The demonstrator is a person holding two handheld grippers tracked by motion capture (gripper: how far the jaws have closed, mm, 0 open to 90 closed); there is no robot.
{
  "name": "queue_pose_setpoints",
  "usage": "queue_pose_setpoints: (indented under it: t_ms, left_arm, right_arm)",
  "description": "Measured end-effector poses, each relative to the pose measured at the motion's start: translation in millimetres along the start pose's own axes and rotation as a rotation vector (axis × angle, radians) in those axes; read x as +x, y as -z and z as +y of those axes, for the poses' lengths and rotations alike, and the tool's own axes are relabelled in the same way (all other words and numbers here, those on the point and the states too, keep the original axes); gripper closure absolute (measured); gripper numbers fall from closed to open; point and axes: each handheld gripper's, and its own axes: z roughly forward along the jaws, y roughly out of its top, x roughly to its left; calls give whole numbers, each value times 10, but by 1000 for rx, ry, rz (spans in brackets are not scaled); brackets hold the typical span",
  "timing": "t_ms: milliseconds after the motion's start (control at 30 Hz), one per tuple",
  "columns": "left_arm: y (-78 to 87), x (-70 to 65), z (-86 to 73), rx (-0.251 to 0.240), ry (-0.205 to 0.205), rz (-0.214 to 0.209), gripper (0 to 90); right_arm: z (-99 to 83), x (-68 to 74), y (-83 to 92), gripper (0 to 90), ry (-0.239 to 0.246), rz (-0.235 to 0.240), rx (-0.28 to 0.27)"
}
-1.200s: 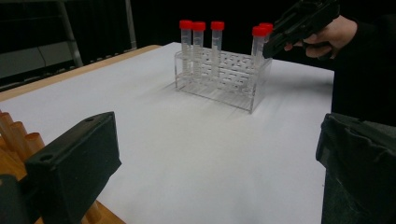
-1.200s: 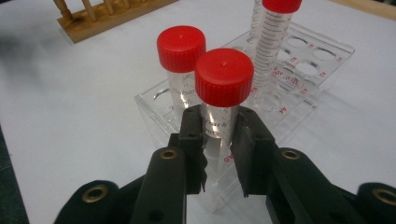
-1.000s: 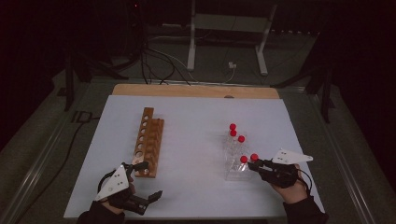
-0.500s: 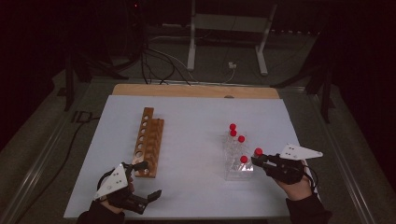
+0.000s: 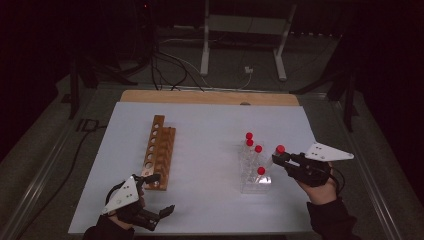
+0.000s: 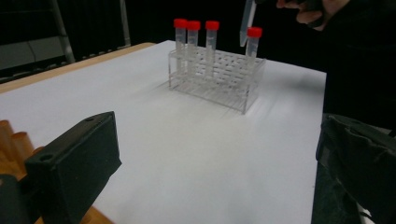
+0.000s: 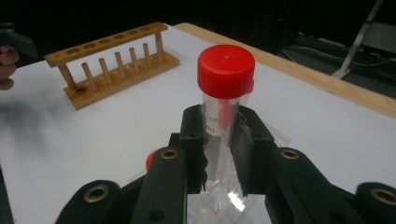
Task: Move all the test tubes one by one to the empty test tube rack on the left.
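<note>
1. Right gripper view shows your right gripper (image 7: 223,140) pinching a clear tube (image 7: 223,121) with a red screw cap (image 7: 226,70), the jaws pressed on its wall just under the cap
2. In the high view that tube (image 5: 279,151) hangs upright just beside the clear plastic rack (image 5: 254,181), clear of its holes, at the right of the white table (image 5: 200,150)
3. Four more red-capped tubes (image 6: 194,42) stand in the rack (image 6: 217,77); the wooden rack (image 5: 159,151) at your left stands empty
4. Your left gripper (image 5: 155,197) rests low near the wooden rack's near end, its jaws spread wide with nothing between them
5. Judging by its look, the tube is light, stiff, thin-walled plastic; the smooth wall may slip or swivel between the toothed pads, so hold it firmly without crushing
6. The present hold, high on the wall below the cap, seems the right one: it leaves the lower end free to enter a hole in the wooden rack
7. A small printed label sits on the tube under the cap; a few dark characters show, too partial to read, and I see no brand
</note>
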Motion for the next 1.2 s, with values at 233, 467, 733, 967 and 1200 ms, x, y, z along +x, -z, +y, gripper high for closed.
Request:
queue_pose_setpoints:
  t_ms: [233, 467, 733, 967, 1200]
  left_arm:
    - [-14, -35, 66, 4, 0, -8, 4]
    - [-50, -69, 101, 5, -7, -18, 4]
    - [-90, -97, 200, 9, 1, -27, 4]
    - [-107, -104, 435, -39, 10, -41, 4]
    - [-281, -122, 714, -46, -6, -87, 5]
  right_arm:
    - [131, 85, -98, 749, 18, 24, -11]
    - [192, 263, -256, 749, 30, 76, -8]
    - [215, 456, -361, 749, 40, 121, 5]
    - [178, 656, -480, 749, 51, 166, 31]
    - [116, 810, -568, 749, 66, 199, 57]
